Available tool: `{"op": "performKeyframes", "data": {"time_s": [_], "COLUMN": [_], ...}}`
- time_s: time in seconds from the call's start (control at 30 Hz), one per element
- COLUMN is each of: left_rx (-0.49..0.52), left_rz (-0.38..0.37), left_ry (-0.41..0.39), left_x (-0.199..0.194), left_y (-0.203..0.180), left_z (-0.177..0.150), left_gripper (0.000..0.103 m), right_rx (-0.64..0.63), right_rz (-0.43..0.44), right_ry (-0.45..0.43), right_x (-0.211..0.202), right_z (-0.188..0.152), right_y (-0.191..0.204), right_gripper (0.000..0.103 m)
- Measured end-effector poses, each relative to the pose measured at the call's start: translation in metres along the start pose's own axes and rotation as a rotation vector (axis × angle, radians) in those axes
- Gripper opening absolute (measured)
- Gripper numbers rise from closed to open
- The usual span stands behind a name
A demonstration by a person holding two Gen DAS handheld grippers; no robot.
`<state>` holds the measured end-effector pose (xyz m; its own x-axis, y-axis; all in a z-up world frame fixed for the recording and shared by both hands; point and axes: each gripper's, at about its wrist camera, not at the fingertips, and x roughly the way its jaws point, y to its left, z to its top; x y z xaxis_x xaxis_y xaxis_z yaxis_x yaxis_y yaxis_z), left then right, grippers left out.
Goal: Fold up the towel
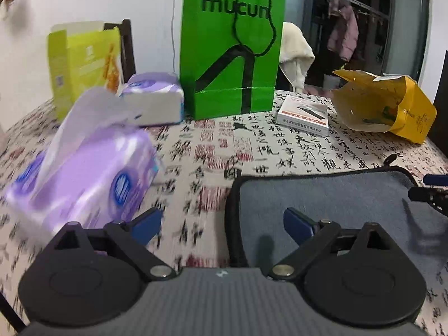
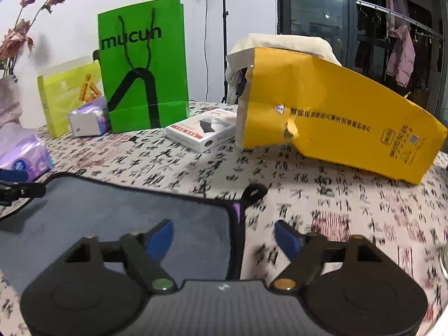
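Note:
A grey-blue towel with black edging lies flat on the calligraphy-print tablecloth. It also shows in the right wrist view, with a black hanging loop at its far right corner. My left gripper is open and empty, straddling the towel's left edge. My right gripper is open and empty, straddling the towel's right edge. The right gripper's tip shows at the left wrist view's right edge; the left gripper's tip shows at the right wrist view's left edge.
A purple tissue pack lies close left of the towel. Behind stand a green paper bag, a yellow-green box, another tissue pack, a small white box and a torn yellow bag.

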<state>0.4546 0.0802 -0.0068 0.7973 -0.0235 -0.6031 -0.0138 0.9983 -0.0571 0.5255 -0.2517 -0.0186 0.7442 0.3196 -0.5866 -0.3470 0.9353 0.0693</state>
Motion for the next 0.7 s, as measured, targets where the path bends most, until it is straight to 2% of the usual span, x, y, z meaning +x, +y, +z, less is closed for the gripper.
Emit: {"op": "performKeyframes", "data": {"time_s": [0.17,0.7], "left_rx": [-0.001,-0.005], "left_rz": [0.056,0.072], "left_ry": [-0.022,-0.062], "left_x": [-0.022,-0.091], "left_y": [-0.003,-0.015], "left_z": [-0.017,-0.062], "left_gripper": [0.098,0.099], "right_rx": [0.022,0.036], "right_rz": [0.008,0.007], "right_ry": [-0.002,-0.010], "right_x": [-0.019,-0.085], "right_z": [-0.016,-0.056], "right_y": [0.004,0.029], "right_gripper": [0.081,0.083]}}
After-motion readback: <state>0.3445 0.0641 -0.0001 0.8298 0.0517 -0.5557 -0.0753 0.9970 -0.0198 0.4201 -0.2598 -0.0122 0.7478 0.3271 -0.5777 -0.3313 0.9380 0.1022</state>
